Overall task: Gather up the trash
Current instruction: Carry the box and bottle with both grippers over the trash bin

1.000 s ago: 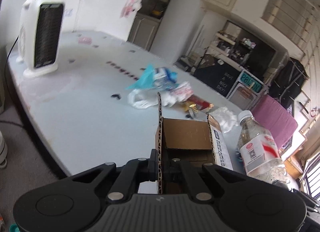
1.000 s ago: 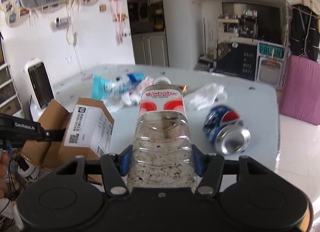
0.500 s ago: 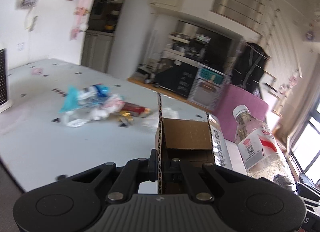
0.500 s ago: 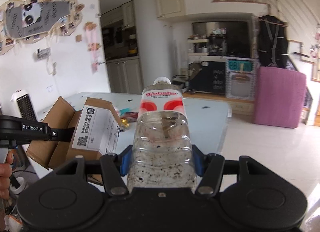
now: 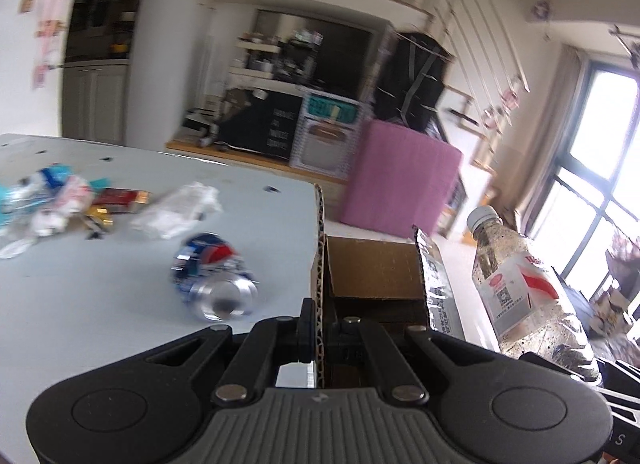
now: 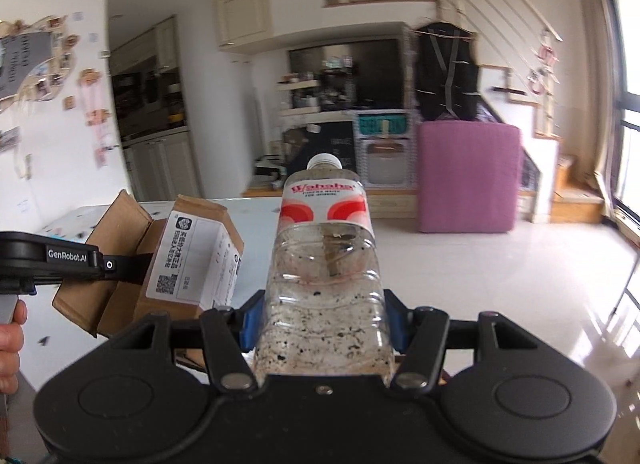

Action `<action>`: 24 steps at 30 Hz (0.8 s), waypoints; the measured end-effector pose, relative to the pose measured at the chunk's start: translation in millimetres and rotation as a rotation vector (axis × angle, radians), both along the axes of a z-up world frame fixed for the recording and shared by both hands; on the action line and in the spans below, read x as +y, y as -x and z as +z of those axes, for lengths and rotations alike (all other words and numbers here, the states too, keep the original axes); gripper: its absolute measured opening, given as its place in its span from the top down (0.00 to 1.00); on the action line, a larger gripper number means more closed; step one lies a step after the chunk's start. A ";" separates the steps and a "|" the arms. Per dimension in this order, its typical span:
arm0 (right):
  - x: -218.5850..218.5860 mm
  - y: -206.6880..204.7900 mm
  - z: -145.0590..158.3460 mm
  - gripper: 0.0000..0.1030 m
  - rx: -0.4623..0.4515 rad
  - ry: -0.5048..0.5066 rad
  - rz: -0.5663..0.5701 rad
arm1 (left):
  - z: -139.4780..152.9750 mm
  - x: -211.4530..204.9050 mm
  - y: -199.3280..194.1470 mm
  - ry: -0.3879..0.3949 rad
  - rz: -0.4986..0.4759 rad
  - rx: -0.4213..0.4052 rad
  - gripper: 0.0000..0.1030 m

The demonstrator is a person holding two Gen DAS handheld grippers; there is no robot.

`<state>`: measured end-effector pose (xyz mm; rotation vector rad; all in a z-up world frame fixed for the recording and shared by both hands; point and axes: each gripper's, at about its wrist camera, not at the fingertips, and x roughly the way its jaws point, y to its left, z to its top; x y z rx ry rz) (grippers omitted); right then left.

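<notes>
Landmark: a pale table [image 5: 100, 284], wide across the left of the left wrist view, only a strip of it seen in the right wrist view.

Beyond the table's far edge, across the floor: a pink block [image 6: 468, 176], seen in both views.

At the table's near right corner: a cardboard box [image 5: 376, 268], open, one flap pinched edge-on by the left gripper [image 5: 320, 328], jaws shut tight on the cardboard. From the right wrist view, the same box seen from outside, white shipping label facing the camera, a black finger [image 6: 120, 264] lying across it, and a bare hand [image 6: 10, 344] at the left edge.

Right of the box, off the table's edge: a clear plastic bottle [image 6: 324, 284], white cap, red and white label, dark specks inside, clamped at its lower body between the blue pads of the right gripper [image 6: 324, 324].

On the table, left wrist view only: a crushed blue can [image 5: 212, 280] lying near the box; farther back a crumpled white wrapper [image 5: 180, 212]; at the far left a small heap of blue, pink and red litter [image 5: 60, 200], blurred.
</notes>
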<state>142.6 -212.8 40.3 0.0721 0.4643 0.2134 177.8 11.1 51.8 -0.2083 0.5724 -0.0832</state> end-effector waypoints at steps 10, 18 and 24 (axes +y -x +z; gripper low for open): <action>-75.9 -18.8 -40.0 0.42 0.094 -0.008 -0.135 | -52.8 -74.9 -67.3 -0.017 -0.139 0.119 0.98; -104.3 -61.7 -111.3 0.42 0.308 -0.029 -0.153 | -141.2 -104.0 -130.0 -0.102 -0.203 0.337 0.98; -106.7 -92.4 -163.0 0.42 0.499 -0.059 -0.133 | -194.3 -105.7 -176.1 -0.150 -0.206 0.497 0.98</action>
